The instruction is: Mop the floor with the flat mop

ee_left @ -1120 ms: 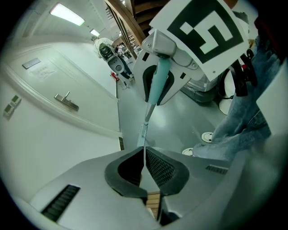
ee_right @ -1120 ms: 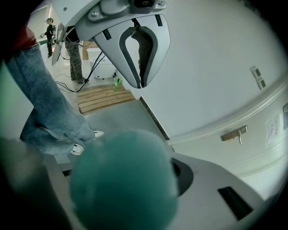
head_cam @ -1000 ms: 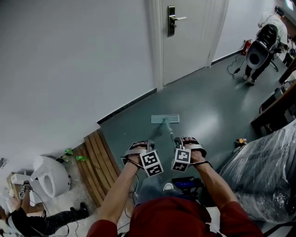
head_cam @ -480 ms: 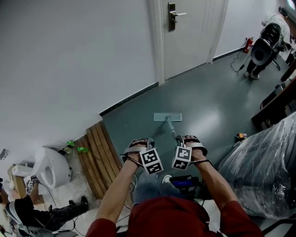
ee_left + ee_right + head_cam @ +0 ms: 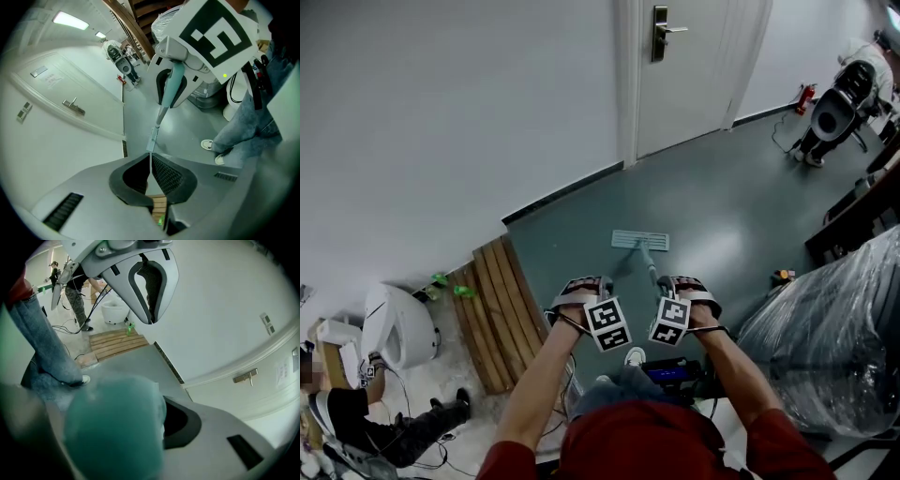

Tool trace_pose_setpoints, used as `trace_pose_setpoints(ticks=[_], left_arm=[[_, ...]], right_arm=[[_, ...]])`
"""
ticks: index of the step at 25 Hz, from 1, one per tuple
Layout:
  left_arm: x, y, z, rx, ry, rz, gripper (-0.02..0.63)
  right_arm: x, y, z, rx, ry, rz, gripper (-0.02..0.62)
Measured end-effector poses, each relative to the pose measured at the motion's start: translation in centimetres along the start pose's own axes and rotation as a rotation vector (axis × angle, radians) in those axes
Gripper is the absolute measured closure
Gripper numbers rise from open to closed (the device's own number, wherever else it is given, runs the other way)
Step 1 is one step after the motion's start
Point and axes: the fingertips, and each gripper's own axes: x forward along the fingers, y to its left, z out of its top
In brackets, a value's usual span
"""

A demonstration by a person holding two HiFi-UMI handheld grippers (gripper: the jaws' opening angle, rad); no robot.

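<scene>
Mop head: the flat mop head point(image 5: 639, 240) lies flat on the grey-green floor point(image 5: 727, 211), straight ahead of you, between you and the door point(image 5: 694, 84). Its long side runs crosswise to you.
Handle: the handle point(image 5: 647, 262) rises from the middle of the head and slants back toward you. Its long axis runs fore and aft, tipped slightly to your right.
Right gripper: the right gripper point(image 5: 665, 284) has its fingers point(image 5: 180, 423) clenched round the handle's teal upper end, which fills the right gripper view as a blur.
Left gripper: the left gripper point(image 5: 592, 287) has its fingers point(image 5: 166, 176) pressed together on nothing. The handle passes just beside it, on its right, and not between them.
Nearer hand: the right one carries the mop alone; your left sits level with it.
Next move (judgement): push and pull along the handle's line. A second grip means opening the left fingers and coming in from the left.
Watch: the wooden slats point(image 5: 492, 305) lie left of the head, and the plastic-wrapped bundle point(image 5: 834, 342) lies right of you.
</scene>
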Motion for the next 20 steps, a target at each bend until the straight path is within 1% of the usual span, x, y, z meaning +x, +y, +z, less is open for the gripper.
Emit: trace_pose_setpoints(ticks=[5,11,20], left_arm=[[-1.5,-2.1,-0.9,0.009,-0.015,0.006,0.578],[-3.5,-5.4,-4.0,0.001,-0.009,-0.003,0.578],[-6.7,-9.7,-5.7,-0.002,-0.027,0.002,0.578]], right_arm=[[-1.2,2.1,0.6,0.014,0.015,-0.008,0.477],[-2.3,6.0,2.3,0.023,0.029,0.001,0.477],[-5.2,10.6,3.5,0.042,0.038,-0.002,0.477]])
